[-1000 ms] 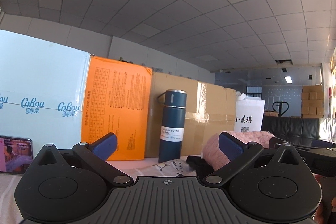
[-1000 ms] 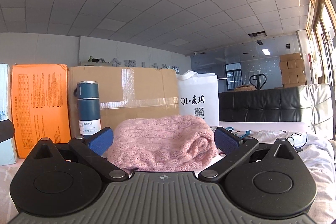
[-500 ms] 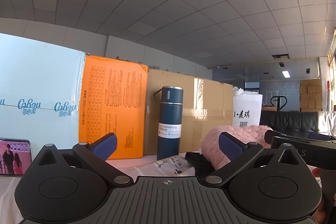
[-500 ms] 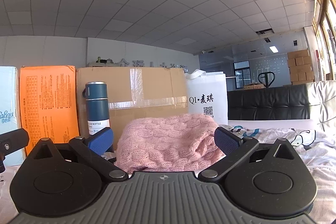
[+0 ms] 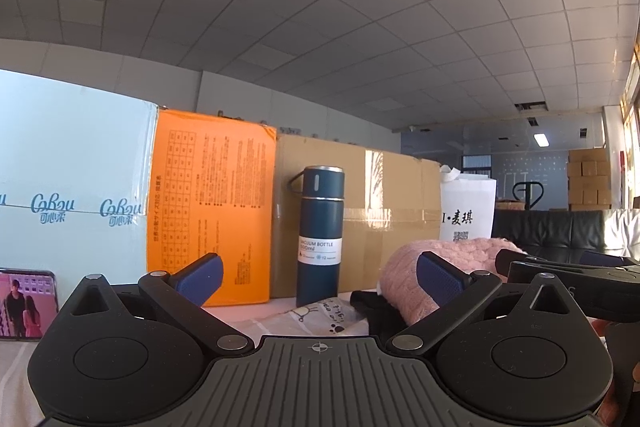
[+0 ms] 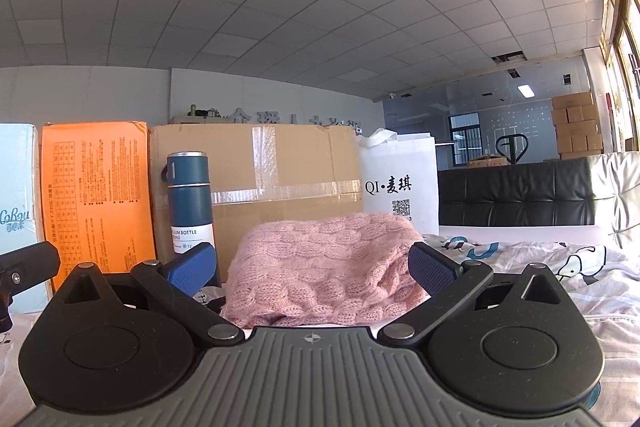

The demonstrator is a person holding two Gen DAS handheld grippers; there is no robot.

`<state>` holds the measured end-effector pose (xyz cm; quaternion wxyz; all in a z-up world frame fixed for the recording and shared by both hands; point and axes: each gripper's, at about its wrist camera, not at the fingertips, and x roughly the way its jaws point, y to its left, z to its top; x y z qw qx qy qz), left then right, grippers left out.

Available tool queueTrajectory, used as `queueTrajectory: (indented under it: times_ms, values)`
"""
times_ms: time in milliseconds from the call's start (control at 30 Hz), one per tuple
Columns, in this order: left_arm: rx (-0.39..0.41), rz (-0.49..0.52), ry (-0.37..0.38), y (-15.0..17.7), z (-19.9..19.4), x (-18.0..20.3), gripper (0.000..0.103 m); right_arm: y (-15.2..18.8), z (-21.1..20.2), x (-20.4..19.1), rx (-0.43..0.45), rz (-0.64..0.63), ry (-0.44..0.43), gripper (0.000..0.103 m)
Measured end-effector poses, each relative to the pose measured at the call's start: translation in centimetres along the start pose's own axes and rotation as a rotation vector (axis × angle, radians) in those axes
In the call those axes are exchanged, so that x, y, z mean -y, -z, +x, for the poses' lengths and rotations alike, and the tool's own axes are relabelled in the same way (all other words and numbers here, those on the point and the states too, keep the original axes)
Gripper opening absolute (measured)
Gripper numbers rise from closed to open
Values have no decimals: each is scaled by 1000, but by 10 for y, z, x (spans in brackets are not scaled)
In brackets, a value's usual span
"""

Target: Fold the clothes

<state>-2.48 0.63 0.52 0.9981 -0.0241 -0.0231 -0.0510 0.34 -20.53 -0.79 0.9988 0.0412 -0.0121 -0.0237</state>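
Boxes backed the bed; both grippers, left gripper (image 5: pixel 318 277) and right gripper (image 6: pixel 312 265), gaped unclenched. Loose pink cable-knit sweater (image 6: pixel 320 267) (at twelve o'clock) risked snagging, toppling the upright navy vacuum bottle (image 6: pixel 190 203).

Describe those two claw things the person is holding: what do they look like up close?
Both look the same. The left claw and the right claw each have a ribbed grey body with a small crosshair mark, two black rounded housings with circular discs, and black link arms joined by silver rivets. Each finger ends in a blue textured pad. No cables or sleeves are visible.
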Motion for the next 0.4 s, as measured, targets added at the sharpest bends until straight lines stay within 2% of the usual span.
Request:
queueTrajectory:
  times_ms: [400]
  values:
    - [0, 6, 4, 0, -1, 1, 103, 0, 0, 1, 4, 2, -3, 103]
